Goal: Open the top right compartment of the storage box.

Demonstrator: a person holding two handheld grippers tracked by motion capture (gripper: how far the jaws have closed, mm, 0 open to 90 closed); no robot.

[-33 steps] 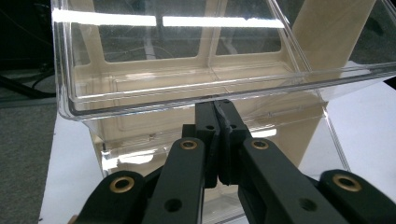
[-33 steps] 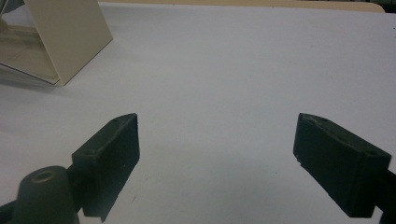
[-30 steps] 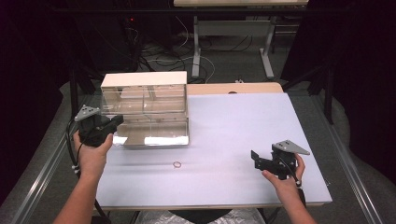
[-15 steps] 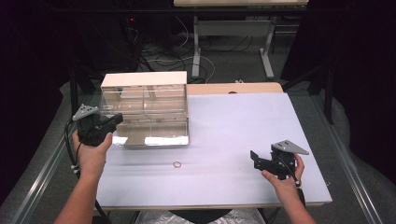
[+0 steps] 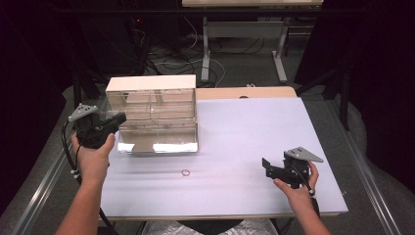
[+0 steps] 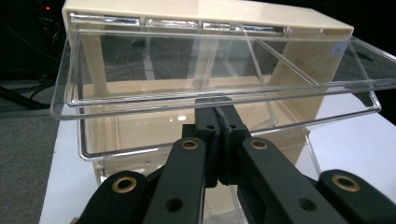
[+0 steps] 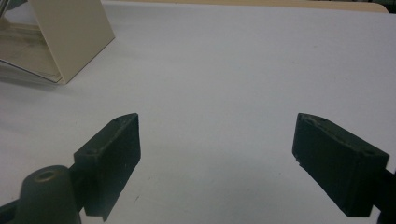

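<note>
The clear plastic drawer box with the beige frame (image 5: 156, 115) stands on the left part of the white bench (image 5: 254, 142), with a clear drawer (image 6: 215, 88) pulled out. The left gripper (image 6: 219, 109) has its fingers pressed together just under the drawer's front lip; it is best to move it straight and slowly. The right gripper (image 5: 268, 167) rests well apart, fingers wide apart, near the small ring (image 5: 185, 172).

Lab/test rig, dark room; cable tangle (image 5: 161, 54) on floor, bare white table (image 5: 254, 132), metal desk legs (image 5: 205, 49)
</note>
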